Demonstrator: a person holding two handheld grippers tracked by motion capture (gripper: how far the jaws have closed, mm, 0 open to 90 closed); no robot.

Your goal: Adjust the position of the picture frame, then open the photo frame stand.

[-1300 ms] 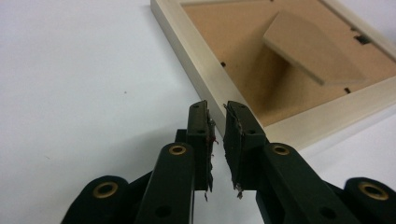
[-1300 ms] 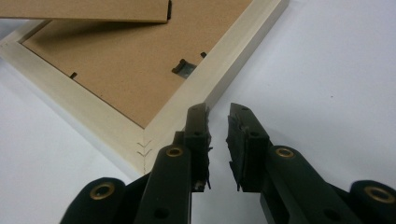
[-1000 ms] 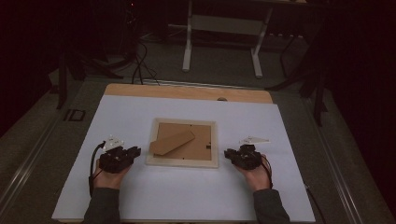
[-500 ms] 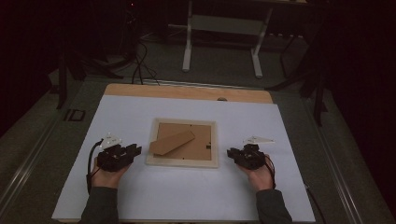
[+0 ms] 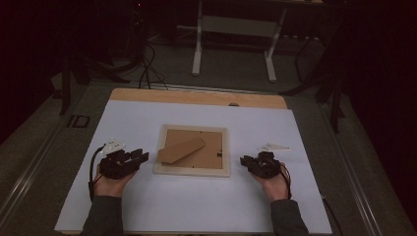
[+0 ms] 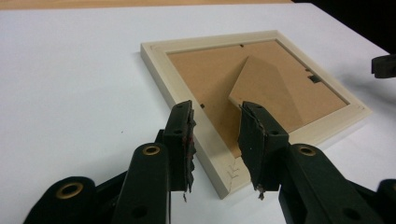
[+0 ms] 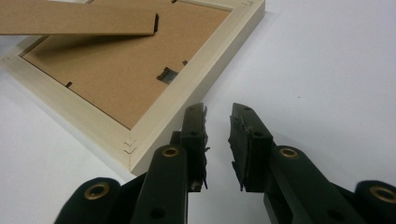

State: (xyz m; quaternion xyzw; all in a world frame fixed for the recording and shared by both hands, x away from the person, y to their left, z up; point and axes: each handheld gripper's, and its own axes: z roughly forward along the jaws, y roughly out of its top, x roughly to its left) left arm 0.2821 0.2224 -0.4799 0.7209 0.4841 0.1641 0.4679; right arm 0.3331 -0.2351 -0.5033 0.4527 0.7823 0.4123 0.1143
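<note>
Centrally, one frame point(image 5: 192, 171) lies face down on the tabletop point(image 5: 196, 206), its one stand point(image 5: 181, 150) raised. Two grippers flank it: left gripper point(image 5: 142, 157) and right gripper point(image 5: 244, 161), jaws narrowly parted, holding nothing.

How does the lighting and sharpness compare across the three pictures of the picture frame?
High view: dim, with dark surroundings and soft detail on the picture frame. Left gripper view: bright, even light; the frame is sharp, the left gripper casts little shadow. Right gripper view: bright too; the right gripper is crisp, the near white table featureless.
</note>
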